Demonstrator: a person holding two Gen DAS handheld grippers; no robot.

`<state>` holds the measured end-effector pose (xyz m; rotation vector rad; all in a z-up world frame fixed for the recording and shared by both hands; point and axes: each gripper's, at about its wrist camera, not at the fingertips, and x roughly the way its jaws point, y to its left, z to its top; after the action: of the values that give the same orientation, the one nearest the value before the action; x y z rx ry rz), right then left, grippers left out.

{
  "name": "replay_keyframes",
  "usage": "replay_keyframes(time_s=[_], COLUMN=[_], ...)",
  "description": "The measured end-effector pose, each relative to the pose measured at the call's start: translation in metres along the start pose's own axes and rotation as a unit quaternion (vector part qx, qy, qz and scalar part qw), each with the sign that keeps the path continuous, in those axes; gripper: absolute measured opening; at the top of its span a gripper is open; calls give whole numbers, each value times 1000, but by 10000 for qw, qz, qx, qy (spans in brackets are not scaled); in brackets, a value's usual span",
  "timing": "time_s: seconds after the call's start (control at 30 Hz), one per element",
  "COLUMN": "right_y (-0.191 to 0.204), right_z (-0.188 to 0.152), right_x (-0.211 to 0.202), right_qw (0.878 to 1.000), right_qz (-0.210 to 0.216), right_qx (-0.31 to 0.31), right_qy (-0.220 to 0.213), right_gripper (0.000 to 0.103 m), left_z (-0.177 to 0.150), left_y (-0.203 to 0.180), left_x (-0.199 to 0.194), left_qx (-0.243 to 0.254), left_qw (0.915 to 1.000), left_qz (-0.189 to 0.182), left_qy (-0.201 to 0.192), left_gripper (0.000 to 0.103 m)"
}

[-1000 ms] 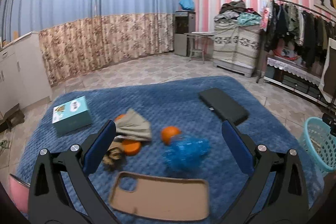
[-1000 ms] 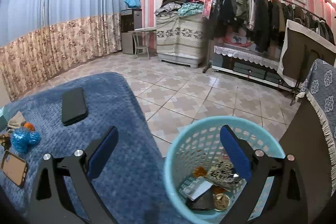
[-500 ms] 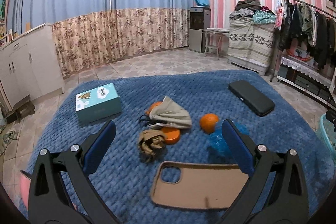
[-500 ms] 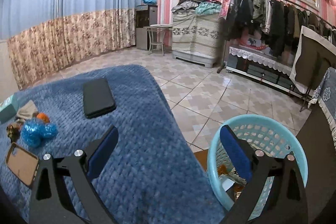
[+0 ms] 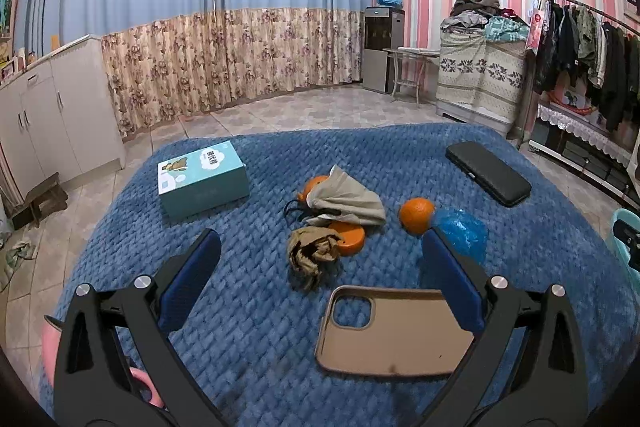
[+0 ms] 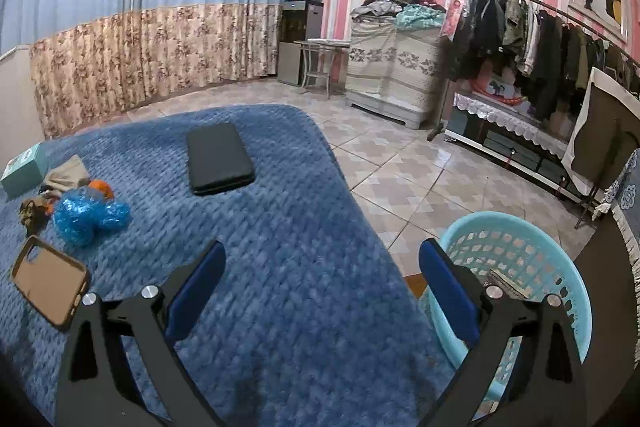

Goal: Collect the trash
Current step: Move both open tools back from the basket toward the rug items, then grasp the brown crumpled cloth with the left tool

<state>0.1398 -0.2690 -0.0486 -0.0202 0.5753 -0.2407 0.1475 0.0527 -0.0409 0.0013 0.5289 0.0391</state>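
On the blue blanket (image 5: 248,307) lie a crumpled brown paper wad (image 5: 311,255), a crumpled blue plastic wrapper (image 5: 460,233), an orange (image 5: 416,215), an orange disc (image 5: 349,237) and a beige cloth pouch (image 5: 346,201). My left gripper (image 5: 318,279) is open and empty, just short of the brown wad. My right gripper (image 6: 320,287) is open and empty above the blanket's right edge, beside the light-blue trash basket (image 6: 520,251). The blue wrapper (image 6: 86,217) and the brown wad (image 6: 32,213) also show in the right wrist view.
A tan phone case (image 5: 394,333) lies near the left gripper and shows in the right wrist view (image 6: 50,283). A teal box (image 5: 202,179) and a black case (image 5: 488,179) sit on the blanket. Tiled floor, a clothes rack (image 6: 540,39) and cabinets surround it.
The left gripper has swung left, centring on the brown wad instead of the blue wrapper. The right gripper has turned left, away from above the basket and over the blanket.
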Motion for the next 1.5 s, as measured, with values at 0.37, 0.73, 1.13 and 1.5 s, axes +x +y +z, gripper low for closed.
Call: replay_keyframes(time_s=[0.37,0.73,1.13,1.5], right_y=[30,34,39,50], right_z=[-6,-9,-13,-20], right_x=[-7,3,17,22], right_qw=[9994,9992,9988,9978], right_qz=[219,332,323,313], right_qx=[-280,-173,-215,-367], right_qy=[-25,160,309,450], right_gripper=[95,95,95,95], left_z=[-11,-24,-11,-13], left_y=[15,17,17,11], left_x=[-2,12,68,85], left_qx=[-55,-13,-159,-22], left_qw=[9999,9994,9969,9948], left_qz=[77,90,-174,-384], left_qy=[57,320,745,946], left_gripper=[98,98,78,38])
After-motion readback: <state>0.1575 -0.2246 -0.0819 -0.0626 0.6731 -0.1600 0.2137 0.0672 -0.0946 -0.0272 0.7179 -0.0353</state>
